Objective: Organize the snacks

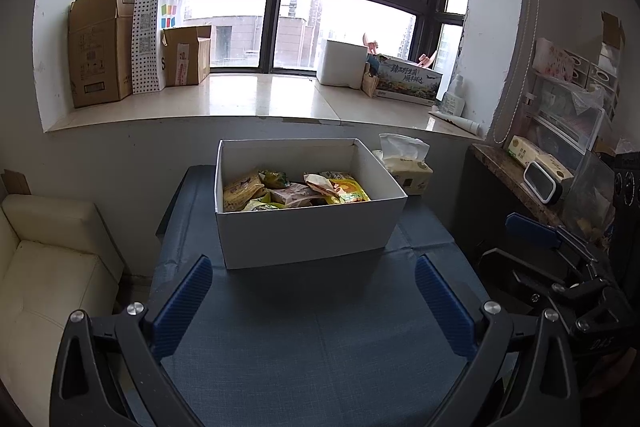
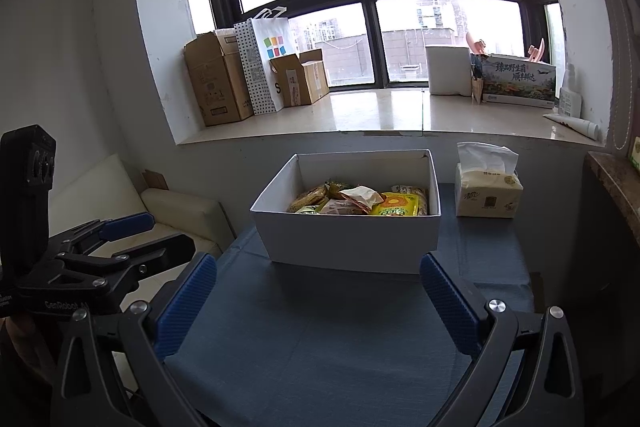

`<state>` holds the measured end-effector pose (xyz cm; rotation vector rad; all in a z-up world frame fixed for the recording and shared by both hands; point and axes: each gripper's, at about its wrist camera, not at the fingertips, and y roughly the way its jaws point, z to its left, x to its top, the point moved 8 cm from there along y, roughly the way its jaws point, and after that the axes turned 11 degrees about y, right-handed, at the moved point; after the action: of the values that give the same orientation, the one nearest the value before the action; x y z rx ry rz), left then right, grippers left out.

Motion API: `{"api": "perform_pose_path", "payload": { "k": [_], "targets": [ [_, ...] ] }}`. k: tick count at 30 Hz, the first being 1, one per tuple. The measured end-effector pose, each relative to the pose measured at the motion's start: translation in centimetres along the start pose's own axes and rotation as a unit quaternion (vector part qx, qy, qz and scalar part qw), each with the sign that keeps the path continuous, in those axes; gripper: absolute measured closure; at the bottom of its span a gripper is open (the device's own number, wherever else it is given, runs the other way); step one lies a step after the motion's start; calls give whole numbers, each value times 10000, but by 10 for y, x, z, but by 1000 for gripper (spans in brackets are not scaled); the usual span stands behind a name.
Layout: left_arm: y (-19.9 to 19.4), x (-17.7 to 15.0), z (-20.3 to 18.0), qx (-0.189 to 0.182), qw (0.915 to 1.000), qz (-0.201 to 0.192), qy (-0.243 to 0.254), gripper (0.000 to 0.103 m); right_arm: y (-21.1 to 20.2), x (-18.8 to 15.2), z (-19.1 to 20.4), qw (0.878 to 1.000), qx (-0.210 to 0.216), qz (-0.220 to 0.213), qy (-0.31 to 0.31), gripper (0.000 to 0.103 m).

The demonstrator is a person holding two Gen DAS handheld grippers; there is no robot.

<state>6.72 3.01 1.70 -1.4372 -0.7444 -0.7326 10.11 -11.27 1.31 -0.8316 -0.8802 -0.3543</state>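
A white open box (image 1: 308,231) stands on the blue-covered table (image 1: 320,339). It holds several snack packets (image 1: 296,191), yellow, green and brown. The same box (image 2: 348,239) and snack packets (image 2: 360,202) show in the right wrist view. My left gripper (image 1: 314,277) is open and empty, held above the table just in front of the box. My right gripper (image 2: 318,273) is open and empty too, also short of the box. The right gripper shows at the right edge of the left wrist view (image 1: 560,259); the left one shows at the left of the right wrist view (image 2: 100,247).
A tissue pack (image 1: 406,167) stands on the table right of the box, also in the right wrist view (image 2: 488,187). A cream sofa (image 1: 48,267) is left of the table. A stone shelf (image 1: 516,179) with clutter is on the right. Cardboard boxes (image 1: 100,47) and a bag line the windowsill.
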Motion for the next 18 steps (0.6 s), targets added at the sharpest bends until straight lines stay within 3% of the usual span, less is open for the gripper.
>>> {"api": "perform_pose_path", "payload": {
  "k": [18],
  "targets": [
    [2,-4,-2,-10,10000,30,8,0,0,-1,0,10000,48,25,-7,0]
  ]
}}
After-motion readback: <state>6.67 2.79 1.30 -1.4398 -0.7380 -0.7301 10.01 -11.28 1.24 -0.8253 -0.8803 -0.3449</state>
